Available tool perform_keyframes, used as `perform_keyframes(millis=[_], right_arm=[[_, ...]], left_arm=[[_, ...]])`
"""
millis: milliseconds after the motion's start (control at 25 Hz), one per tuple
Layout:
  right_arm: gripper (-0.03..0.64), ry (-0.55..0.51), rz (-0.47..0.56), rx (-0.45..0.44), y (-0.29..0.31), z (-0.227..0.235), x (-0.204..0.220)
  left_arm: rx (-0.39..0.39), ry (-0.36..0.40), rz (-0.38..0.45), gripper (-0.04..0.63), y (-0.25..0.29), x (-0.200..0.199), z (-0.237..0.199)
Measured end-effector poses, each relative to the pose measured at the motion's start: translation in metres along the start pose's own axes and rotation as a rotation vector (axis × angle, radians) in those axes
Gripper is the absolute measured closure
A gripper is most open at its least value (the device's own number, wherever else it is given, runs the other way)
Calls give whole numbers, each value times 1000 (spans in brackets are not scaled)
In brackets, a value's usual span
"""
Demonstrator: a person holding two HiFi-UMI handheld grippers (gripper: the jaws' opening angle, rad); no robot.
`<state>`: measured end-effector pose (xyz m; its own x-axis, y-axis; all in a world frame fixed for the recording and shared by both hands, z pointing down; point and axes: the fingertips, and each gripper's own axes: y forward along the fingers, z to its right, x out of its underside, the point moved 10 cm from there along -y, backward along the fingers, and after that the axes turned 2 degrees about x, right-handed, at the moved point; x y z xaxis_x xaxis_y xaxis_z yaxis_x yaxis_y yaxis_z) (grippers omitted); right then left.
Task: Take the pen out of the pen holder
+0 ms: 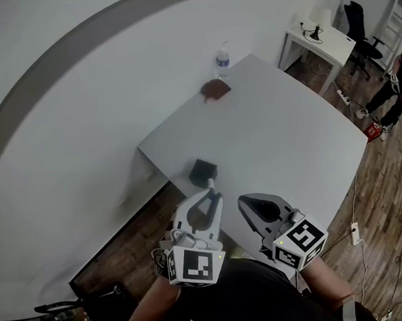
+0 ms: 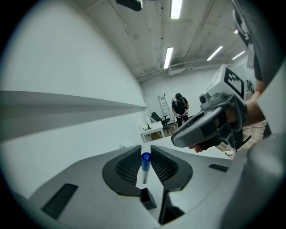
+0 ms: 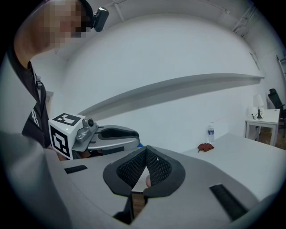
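Observation:
A white pen with a blue cap (image 2: 145, 166) stands upright between the jaws of my left gripper (image 2: 145, 164), which is shut on it. The small black pen holder (image 2: 149, 198) sits just under the pen's lower end; whether the tip still reaches into it I cannot tell. In the head view the pen holder (image 1: 203, 170) rests near the front left corner of the white table (image 1: 283, 135), with the left gripper (image 1: 209, 187) right at its near side. My right gripper (image 1: 246, 203) hovers beside it to the right, its jaws (image 3: 146, 152) closed with nothing between them.
A water bottle (image 1: 222, 62) and a brown object (image 1: 216, 88) lie at the table's far edge by the wall. A white side desk (image 1: 316, 41), an office chair (image 1: 358, 27) and a person (image 1: 400, 83) stand beyond the table on the wooden floor.

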<state>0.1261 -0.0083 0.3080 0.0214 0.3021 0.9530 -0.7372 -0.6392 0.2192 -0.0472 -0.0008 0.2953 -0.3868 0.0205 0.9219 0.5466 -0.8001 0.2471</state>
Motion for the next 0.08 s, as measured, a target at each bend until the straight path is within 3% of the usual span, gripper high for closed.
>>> perform_keyframes(millis=[80], right_arm=[[603, -1, -1, 2, 2, 1, 0]], left_arm=[[0, -1, 2, 528, 2, 1, -2]])
